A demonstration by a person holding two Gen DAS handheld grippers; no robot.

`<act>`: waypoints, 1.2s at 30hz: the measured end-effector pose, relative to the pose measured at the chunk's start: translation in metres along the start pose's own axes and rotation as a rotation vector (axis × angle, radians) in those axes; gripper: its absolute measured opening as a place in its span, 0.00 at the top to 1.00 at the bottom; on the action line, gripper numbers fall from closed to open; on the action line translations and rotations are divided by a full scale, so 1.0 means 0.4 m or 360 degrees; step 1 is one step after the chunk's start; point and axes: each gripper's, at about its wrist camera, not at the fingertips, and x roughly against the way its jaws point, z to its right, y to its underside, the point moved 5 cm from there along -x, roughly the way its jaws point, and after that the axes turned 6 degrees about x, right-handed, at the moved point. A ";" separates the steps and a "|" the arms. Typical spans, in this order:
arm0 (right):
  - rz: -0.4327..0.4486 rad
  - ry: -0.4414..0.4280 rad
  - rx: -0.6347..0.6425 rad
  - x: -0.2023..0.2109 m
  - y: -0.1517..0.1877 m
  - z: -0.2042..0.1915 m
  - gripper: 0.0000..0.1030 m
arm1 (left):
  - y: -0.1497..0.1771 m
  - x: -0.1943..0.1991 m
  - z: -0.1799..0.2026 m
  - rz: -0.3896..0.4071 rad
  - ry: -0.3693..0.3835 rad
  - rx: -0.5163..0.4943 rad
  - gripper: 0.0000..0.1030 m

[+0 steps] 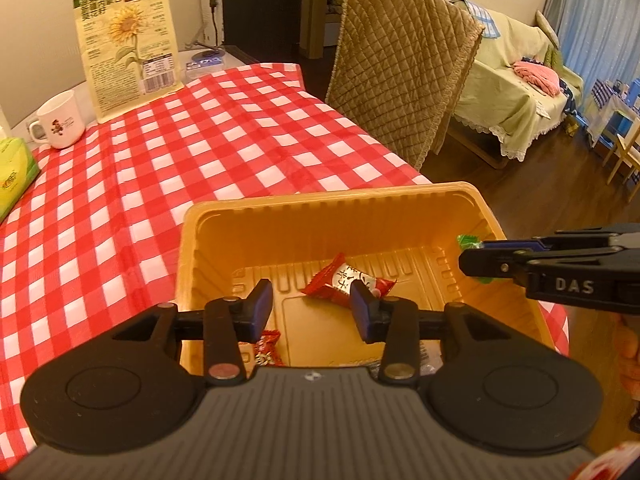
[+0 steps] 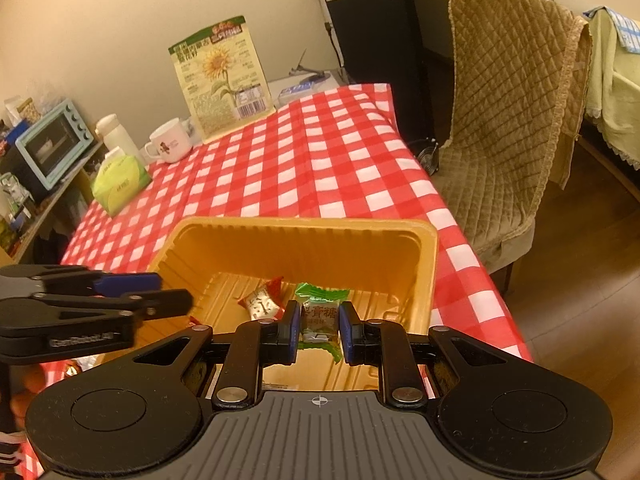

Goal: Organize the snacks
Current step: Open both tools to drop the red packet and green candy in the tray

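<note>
The left tool [image 1: 312, 312] hangs over the orange tray [image 1: 280, 208] with its jaws apart and nothing between the pads; a red candy [image 1: 344, 280] lies on the tray floor just beyond them, and another red wrapper [image 1: 266, 350] shows under the left pad. The right tool [image 2: 319, 332] is clamped tight on a green candy [image 2: 320, 318], held above the tray's inside near its right wall. The tray sits at the near edge of the bench, on a red-checked cloth [image 1: 200, 152]. A mug [image 1: 60, 120] and a sunflower seed bag [image 1: 128, 40] stand at the far side.
</note>
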 end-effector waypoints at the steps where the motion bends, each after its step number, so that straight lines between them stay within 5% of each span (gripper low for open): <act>1: -0.0008 0.0000 -0.0003 -0.006 0.000 0.001 0.79 | 0.001 0.003 -0.004 0.0002 -0.0006 0.0006 0.60; 5: -0.0018 0.0011 -0.0027 -0.016 0.000 0.004 0.76 | 0.004 0.016 -0.015 0.0007 -0.0034 0.0031 0.47; 7: -0.0002 0.0018 -0.0029 -0.010 -0.003 0.006 0.49 | 0.005 0.024 -0.016 0.0017 -0.0040 0.0039 0.44; 9: 0.0047 0.0014 -0.0044 0.003 -0.008 0.007 0.39 | 0.006 0.029 -0.015 0.0021 -0.0041 0.0043 0.41; 24: 0.0084 0.0017 0.0004 0.075 -0.008 -0.011 0.17 | 0.000 0.105 0.003 0.0106 -0.0052 0.0079 0.16; 36: 0.0115 0.0001 0.0005 0.156 0.016 -0.033 0.12 | 0.038 0.231 0.008 0.0203 -0.0027 0.0132 0.13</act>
